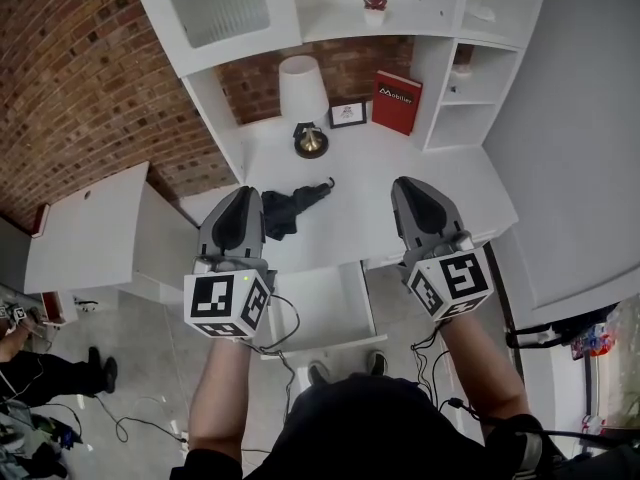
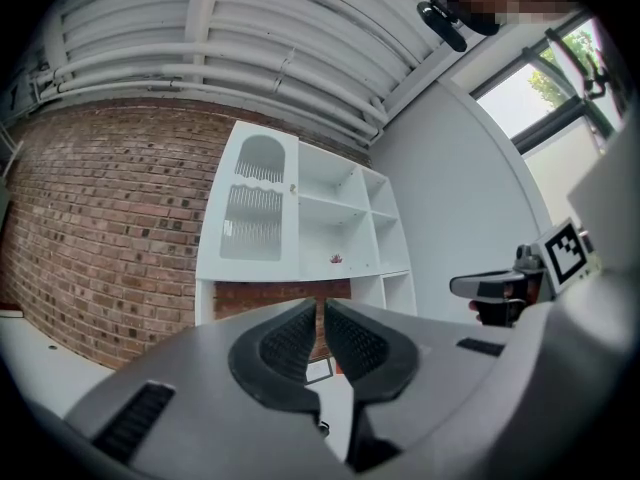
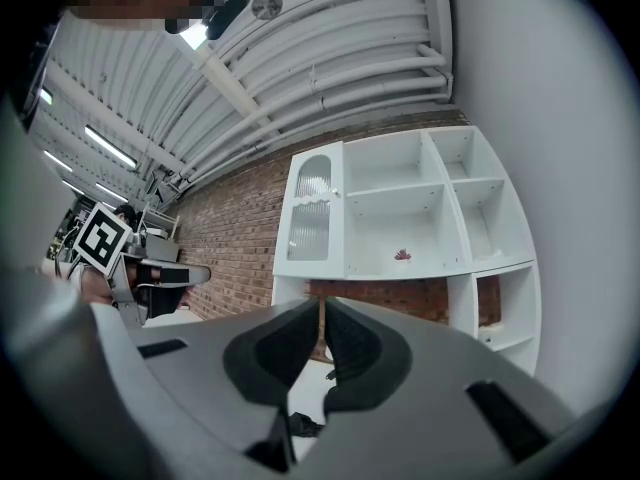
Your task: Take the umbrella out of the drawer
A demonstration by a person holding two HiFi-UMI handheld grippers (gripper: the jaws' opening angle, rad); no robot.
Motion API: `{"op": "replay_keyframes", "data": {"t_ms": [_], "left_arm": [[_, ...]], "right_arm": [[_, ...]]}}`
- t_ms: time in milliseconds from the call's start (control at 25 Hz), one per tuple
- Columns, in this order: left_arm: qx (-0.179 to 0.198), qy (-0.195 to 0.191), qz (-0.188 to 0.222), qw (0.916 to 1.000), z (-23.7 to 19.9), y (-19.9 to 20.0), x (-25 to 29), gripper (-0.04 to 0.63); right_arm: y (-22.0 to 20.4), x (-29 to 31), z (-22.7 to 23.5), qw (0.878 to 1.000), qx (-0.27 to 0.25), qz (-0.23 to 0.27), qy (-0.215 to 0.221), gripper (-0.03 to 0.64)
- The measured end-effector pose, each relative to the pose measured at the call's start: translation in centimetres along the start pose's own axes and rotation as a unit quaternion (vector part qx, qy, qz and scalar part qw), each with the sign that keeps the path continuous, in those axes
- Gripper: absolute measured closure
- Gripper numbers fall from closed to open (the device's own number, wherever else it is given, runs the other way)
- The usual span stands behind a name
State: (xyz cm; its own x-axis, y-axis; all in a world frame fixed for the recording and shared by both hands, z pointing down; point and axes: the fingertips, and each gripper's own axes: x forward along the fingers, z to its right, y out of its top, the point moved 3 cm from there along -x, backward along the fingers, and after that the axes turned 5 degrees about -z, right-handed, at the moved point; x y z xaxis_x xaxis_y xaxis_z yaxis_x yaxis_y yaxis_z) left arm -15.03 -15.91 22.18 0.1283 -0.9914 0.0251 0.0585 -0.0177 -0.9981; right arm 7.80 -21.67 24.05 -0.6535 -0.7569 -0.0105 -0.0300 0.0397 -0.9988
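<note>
**Umbrella already out of the drawer, both grippers empty**

The white desk (image 1: pixel 420 173) takes up most of the head view, with the lamp (image 1: pixel 303 93) standing at its back. The open drawer (image 1: pixel 330 308) is seen well in front of the lamp, below the desk's front edge, and nothing can be made out inside it. The umbrella (image 1: pixel 296 206), dark and loosely folded, is laid flat on the desk top just in front of the lamp, a bit to its left.

The left gripper (image 1: pixel 243 200) is held level in front of the lamp, just left of the umbrella. Its jaws are pressed together with nothing between them. The right gripper (image 1: pixel 408 190) is held off to the lamp's right, well apart from the umbrella, its jaws likewise closed on nothing. A red book (image 1: pixel 397 101) and a small picture frame (image 1: pixel 347 114) are propped just right of the lamp.

So the take-out part looks pretty much done. If the umbrella is to be picked up again, the jaws should be spread first and the tight bundled middle pinched, not the floppy fabric. The lamp is best kept clear of, and the open drawer shouldn't be bumped from above.
</note>
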Motion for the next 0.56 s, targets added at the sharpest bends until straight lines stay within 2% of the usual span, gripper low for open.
{"op": "replay_keyframes", "data": {"t_ms": [560], "left_arm": [[-0.007,-0.017,-0.007,0.9998,-1.5,-1.0,1.3,0.568]], "right_arm": [[-0.4,1.8,-1.3,1.000,-0.004,-0.006,0.000,0.601]]}}
